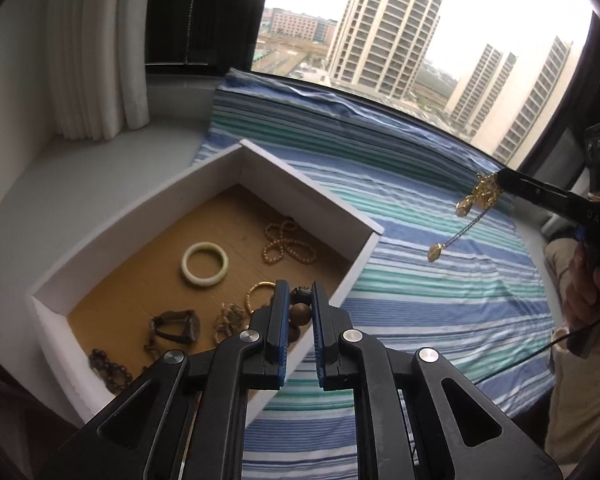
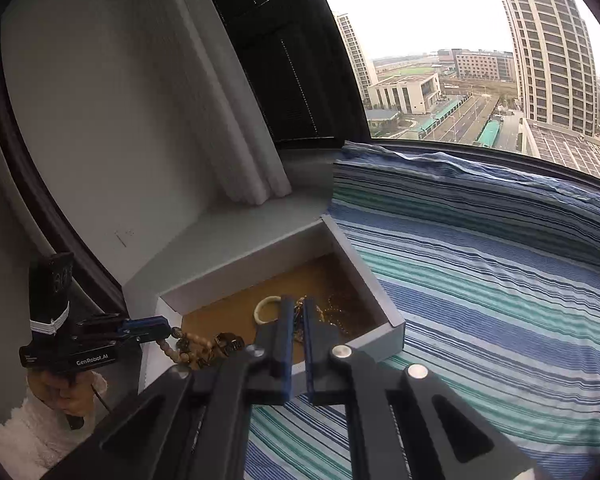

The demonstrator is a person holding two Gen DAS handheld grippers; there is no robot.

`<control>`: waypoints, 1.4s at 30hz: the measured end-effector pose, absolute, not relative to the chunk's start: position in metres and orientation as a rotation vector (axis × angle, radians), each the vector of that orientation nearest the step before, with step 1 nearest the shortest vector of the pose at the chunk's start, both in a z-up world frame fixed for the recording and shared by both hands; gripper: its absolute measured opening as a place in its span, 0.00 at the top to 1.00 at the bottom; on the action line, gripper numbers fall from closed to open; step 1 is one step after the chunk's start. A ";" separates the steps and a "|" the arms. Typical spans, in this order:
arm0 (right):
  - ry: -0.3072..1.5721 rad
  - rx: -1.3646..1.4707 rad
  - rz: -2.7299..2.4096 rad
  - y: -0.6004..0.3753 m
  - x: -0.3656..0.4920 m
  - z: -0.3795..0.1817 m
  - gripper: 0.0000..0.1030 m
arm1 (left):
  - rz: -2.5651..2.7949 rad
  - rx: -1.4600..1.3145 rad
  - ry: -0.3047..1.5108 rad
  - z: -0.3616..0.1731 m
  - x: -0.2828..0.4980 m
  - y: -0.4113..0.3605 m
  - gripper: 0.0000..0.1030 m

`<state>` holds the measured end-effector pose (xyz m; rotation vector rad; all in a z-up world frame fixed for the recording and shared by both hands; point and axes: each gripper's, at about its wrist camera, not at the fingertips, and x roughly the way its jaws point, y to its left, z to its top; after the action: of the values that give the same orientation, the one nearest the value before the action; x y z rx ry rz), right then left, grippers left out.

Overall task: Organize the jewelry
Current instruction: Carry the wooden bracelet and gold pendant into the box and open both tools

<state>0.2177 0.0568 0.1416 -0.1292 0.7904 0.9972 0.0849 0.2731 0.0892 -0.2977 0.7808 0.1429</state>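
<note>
The right gripper [image 1: 500,179] pinches a gold necklace [image 1: 470,204] dangling over the striped cloth [image 1: 420,300], right of the white box [image 1: 308,184]; the left gripper [image 2: 168,330] clamps wooden beads [image 2: 188,350] at the box's near edge

The box [image 1: 172,200] had white walls and a brown floor. Inside it, at 12 o'clock, lay a pale green bangle [image 1: 205,265]. A tan bead string [image 1: 286,242] lay at 2 o'clock. The cloth [image 1: 440,280] had blue, green and white stripes. The right gripper [image 1: 500,178] was black and held a gold necklace [image 1: 470,204]. The curtain [image 1: 96,48] was white.
</note>
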 end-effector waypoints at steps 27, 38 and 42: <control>0.911 -0.439 0.963 0.258 0.253 -0.012 0.26 | 0.626 -0.269 0.756 -0.011 0.110 0.369 0.01; 0.807 -0.637 0.918 0.222 0.166 -0.014 0.23 | 0.850 -0.313 0.766 0.000 0.051 0.325 0.01; 0.812 -0.642 0.921 0.227 0.155 -0.016 0.23 | 0.832 -0.365 0.749 0.005 0.037 0.325 0.01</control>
<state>0.1552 0.2265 -0.0165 -0.6420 0.8116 0.9212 0.0374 0.3250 0.0047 -0.3646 0.7493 0.8320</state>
